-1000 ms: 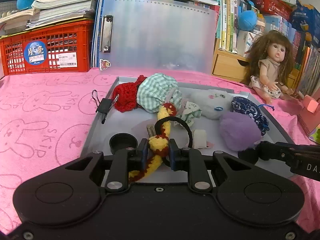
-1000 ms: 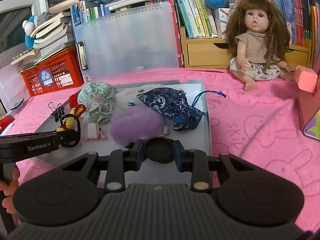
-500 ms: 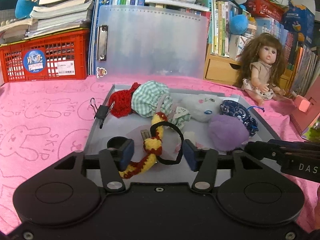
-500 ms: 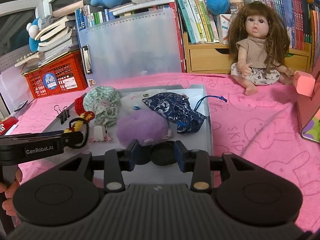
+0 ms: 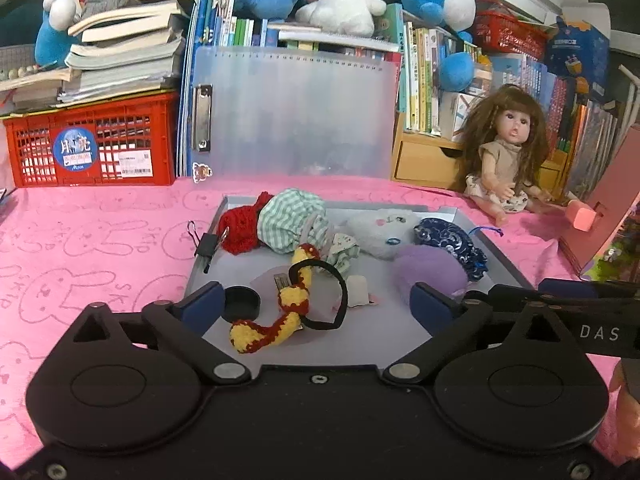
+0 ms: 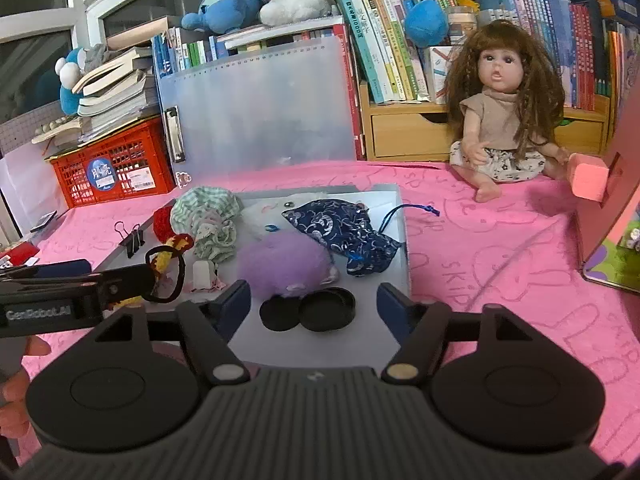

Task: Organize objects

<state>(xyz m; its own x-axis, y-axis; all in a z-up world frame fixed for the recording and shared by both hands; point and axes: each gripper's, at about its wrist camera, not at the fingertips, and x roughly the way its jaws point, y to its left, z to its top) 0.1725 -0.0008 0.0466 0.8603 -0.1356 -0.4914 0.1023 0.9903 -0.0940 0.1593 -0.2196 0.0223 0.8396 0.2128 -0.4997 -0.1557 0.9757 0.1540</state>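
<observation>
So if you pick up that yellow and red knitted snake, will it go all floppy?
Probably. The knitted snake lies in soft bends on the grey tray, so it should droop from one grip. Yarn looks light and grippy, unlikely to slip. The black hair tie looped around it may come along.

Both wrist views look down, close, over the shared tray (image 5: 504, 264).

Ahead of my tongs: two black lids (image 6: 308, 312), one purple pompom (image 6: 284, 266), one doll (image 6: 506, 108), one binder clip (image 5: 206, 242).
</observation>
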